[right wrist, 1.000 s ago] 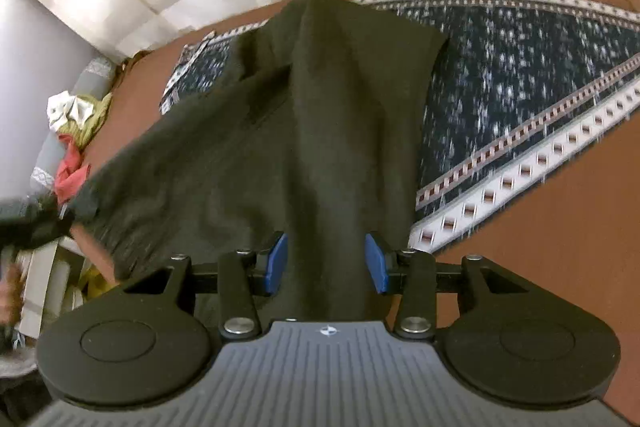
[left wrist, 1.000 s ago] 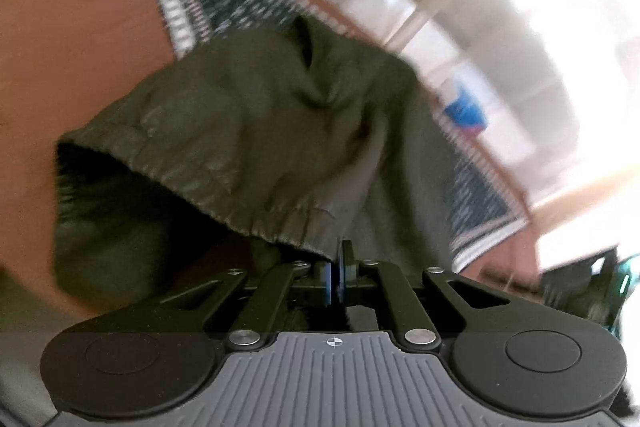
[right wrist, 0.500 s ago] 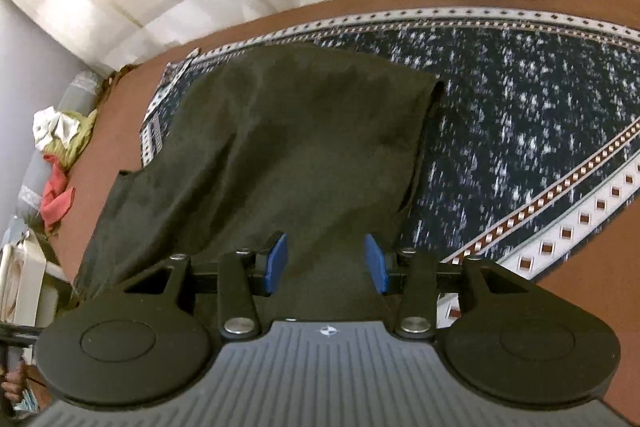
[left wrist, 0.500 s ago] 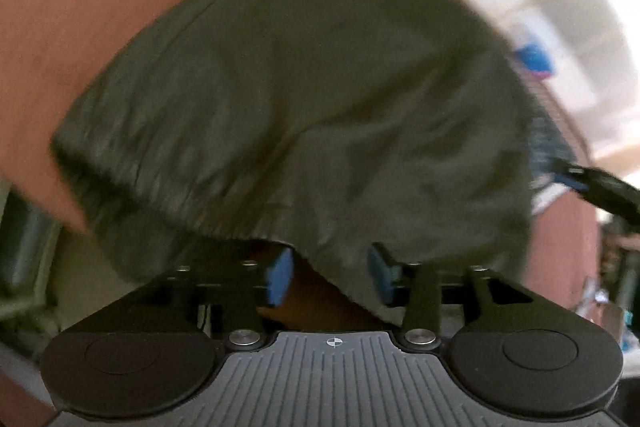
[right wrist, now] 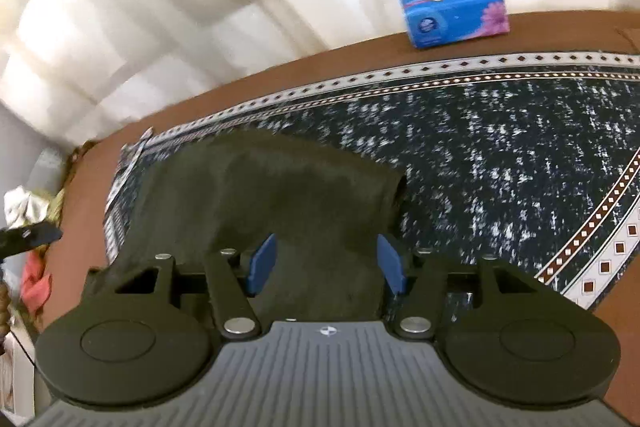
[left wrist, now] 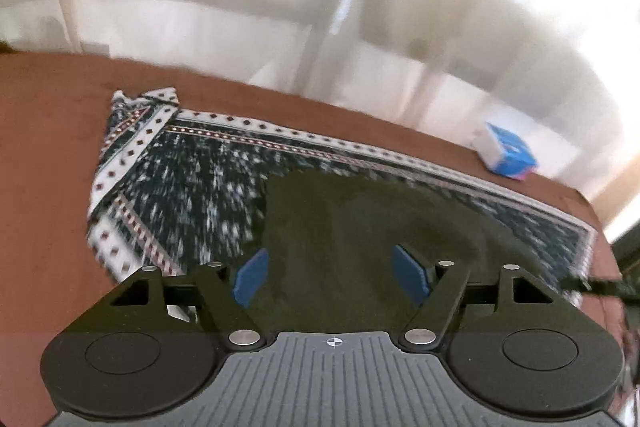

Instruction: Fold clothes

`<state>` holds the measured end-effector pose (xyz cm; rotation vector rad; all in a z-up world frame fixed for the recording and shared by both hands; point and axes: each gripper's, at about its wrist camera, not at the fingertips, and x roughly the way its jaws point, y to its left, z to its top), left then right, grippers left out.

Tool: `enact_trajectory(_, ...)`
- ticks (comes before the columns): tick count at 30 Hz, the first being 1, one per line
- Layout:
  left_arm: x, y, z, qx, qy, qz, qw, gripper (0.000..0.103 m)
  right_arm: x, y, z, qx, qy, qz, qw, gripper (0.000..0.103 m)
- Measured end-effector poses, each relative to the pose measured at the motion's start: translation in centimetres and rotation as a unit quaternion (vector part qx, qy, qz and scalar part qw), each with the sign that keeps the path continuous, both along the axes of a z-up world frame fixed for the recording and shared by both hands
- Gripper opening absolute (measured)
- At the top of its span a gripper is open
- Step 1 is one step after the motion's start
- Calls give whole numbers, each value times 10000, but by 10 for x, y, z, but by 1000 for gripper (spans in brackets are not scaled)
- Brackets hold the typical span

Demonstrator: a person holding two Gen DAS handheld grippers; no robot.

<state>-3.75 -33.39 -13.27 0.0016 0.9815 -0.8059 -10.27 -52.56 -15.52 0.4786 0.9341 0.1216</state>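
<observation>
Pale curtains [right wrist: 120, 27] hang behind a brown table [left wrist: 44, 155], most of it covered by a dark blue patterned cloth [right wrist: 500, 155] with a white diamond border.

From the left wrist view, the left gripper [left wrist: 332, 277] has its blue pads [left wrist: 250, 277] spread wide and nothing between them. The olive-green garment [left wrist: 360, 227] lies flat on the patterned cloth straight ahead of the fingers, reaching back under the gap between them and beneath the gripper body. Whether the pads touch the fabric cannot be told.

From the right wrist view, the right gripper [right wrist: 326, 265] is likewise spread apart and holds nothing. The same garment [right wrist: 272, 195] lies under and ahead of its fingers and runs off to the left, its right edge ending just beyond the right pad.

Farther out, a blue tissue box [right wrist: 454, 11] stands on bare table past the cloth's far border. Crumpled clothes [right wrist: 28, 227] show at the left edge.
</observation>
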Motion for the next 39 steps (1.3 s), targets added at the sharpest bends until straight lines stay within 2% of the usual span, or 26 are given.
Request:
enact_trajectory(6,67,-42,-54,254,558,125,9980,81,25,-16,-29,514,244,-678,9961,64)
enact_trajectory(10,85,-56,-73,300,806,-29,9963,80,35,-25,-52,1019,475,-1122,9873,64)
enact_trajectory(11,87,-59,-75,287,855,-91,9959,78,37,-26,-56,1137,489,-1186,9852,60)
enact_trajectory(12,88,-62,-77,274,904,-153,9954,61,39,-26,-59,1266,487,-1224,9832,52)
enact_trajectory(13,90,-65,-78,260,953,-215,9949,30,41,-26,-60,1364,483,-1254,9815,18)
enact_trajectory(14,91,-67,-80,244,997,-278,9943,20,43,-25,-56,1374,412,-1256,9817,3)
enact_trajectory(16,86,-58,-68,77,881,-468,9950,0,40,-17,-36,1198,37,-1045,9873,3)
enact_trajectory(19,71,-25,-42,-114,621,-885,9941,0,19,2,8,884,-496,-269,9945,3)
enact_trajectory(20,65,-12,-39,-64,588,-984,9934,0,9,8,19,811,-557,-4,9951,3)
enact_trajectory(21,59,1,-37,-7,556,-1082,9926,0,-1,16,25,746,-488,265,9957,3)
enact_trajectory(22,53,10,-44,207,574,-1150,9915,0,-10,25,23,632,-306,558,9960,3)
enact_trajectory(25,38,30,-69,814,669,-1284,9861,4,-29,52,-13,160,552,1156,9916,3)
enact_trajectory(26,35,34,-75,926,685,-1245,9855,9,-34,59,-25,47,776,1260,9890,3)
enact_trajectory(27,33,38,-81,1032,700,-1206,9848,32,-36,64,-35,-29,910,1272,9877,4)
enact_trajectory(29,32,43,-78,960,693,-1118,9867,41,-38,66,-41,-23,965,1166,9885,6)
enact_trajectory(30,31,43,-73,951,661,-1116,9870,51,-38,66,-40,-26,945,1114,9893,8)
enact_trajectory(33,33,46,-57,936,467,-1292,9861,60,-36,61,-27,-143,784,1028,9915,29)
enact_trajectory(35,35,49,-46,964,351,-1429,9844,61,-33,56,-18,-231,647,992,9927,47)
enact_trajectory(37,38,52,-29,923,241,-1600,9825,62,-31,51,-9,-320,509,955,9936,55)
enact_trajectory(39,40,47,-15,839,44,-1676,9823,63,-28,46,0,-408,371,918,9942,58)
